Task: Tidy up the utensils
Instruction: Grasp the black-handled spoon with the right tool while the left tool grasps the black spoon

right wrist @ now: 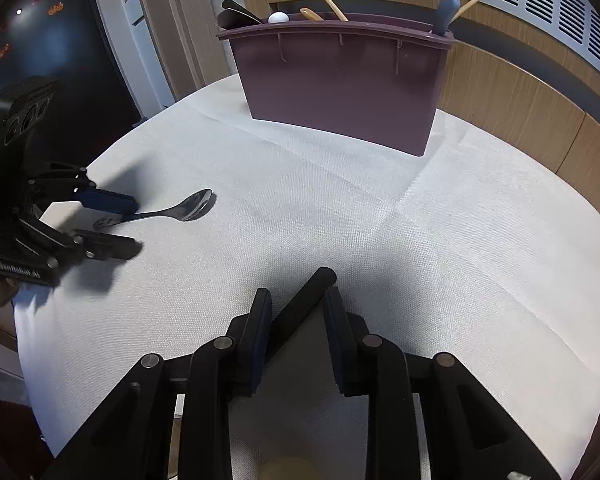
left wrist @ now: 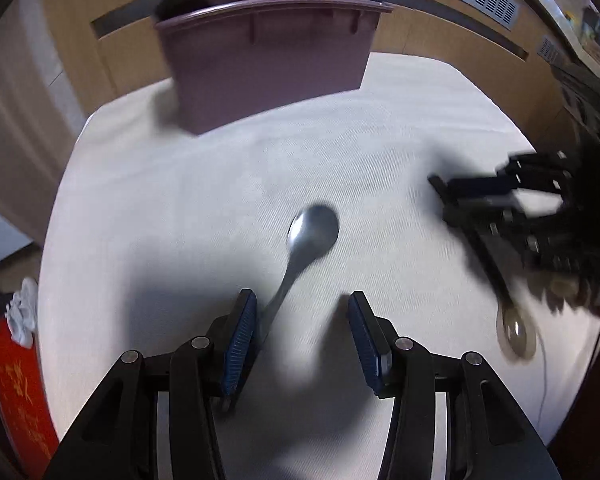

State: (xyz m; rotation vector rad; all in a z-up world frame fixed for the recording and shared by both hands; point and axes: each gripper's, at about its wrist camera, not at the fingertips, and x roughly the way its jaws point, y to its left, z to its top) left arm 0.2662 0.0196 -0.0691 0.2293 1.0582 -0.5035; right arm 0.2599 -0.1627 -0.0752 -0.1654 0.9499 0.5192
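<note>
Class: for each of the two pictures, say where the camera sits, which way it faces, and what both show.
Left wrist: on the left hand-held gripper, facing down over the shiny metal spoon toward the purple plastic utensil bin; its fingers show.
Right wrist: on the right hand-held gripper, astride a black handle, facing the bin; its fingers show.
Shared: spoon, bin, white tablecloth.

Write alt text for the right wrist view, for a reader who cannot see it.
The right gripper has a black handle between its fingers above a white tablecloth. At left, the left gripper straddles a metal spoon. A maroon utensil bin stands at the far side, already holding several utensils.
</note>
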